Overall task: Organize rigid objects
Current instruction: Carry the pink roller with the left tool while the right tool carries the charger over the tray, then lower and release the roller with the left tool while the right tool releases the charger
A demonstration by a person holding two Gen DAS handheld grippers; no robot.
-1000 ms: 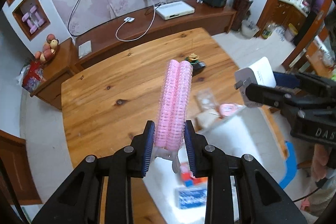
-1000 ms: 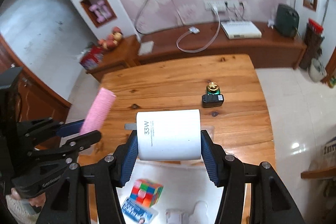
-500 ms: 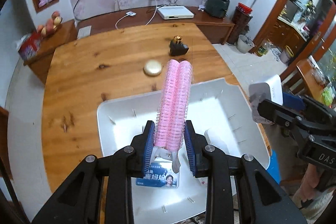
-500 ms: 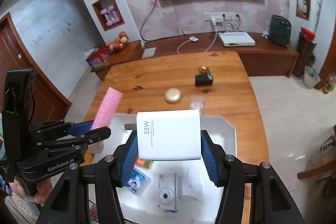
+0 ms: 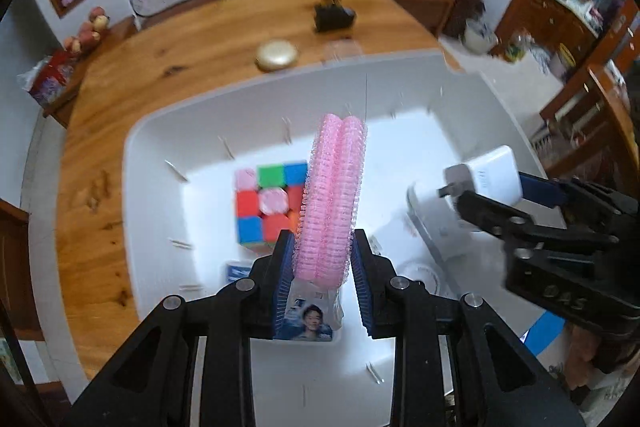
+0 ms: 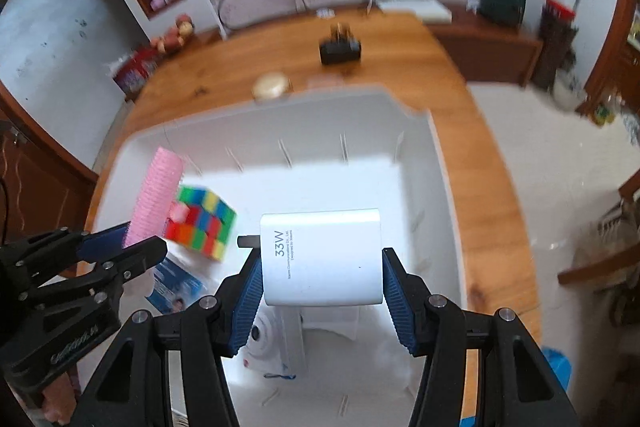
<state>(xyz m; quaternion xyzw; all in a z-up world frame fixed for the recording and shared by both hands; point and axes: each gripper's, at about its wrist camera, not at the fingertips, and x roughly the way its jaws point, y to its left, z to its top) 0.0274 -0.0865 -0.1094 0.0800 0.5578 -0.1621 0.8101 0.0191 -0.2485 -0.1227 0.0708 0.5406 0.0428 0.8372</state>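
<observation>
My left gripper [image 5: 322, 267] is shut on a pink hair roller clip [image 5: 332, 199] and holds it over the white bin [image 5: 152, 147]. It also shows in the right wrist view [image 6: 156, 195]. My right gripper [image 6: 320, 283] is shut on a white 33W charger [image 6: 320, 255] over the same bin [image 6: 436, 163]; the charger also shows in the left wrist view [image 5: 492, 175]. Inside the bin lie a colourful puzzle cube [image 5: 268, 203], a blue printed card [image 5: 308, 323] and a small white camera [image 6: 266, 339].
On the wooden table [image 5: 160, 67] beyond the bin sit a gold round compact [image 5: 276, 55], a black charger with a gold top [image 5: 332, 13] and a clear plastic piece [image 5: 342, 49]. A TV console [image 6: 480, 27] stands behind the table.
Both grippers have come lower and closer over the bin, still holding their objects. The cube and card now fill more of the views.
</observation>
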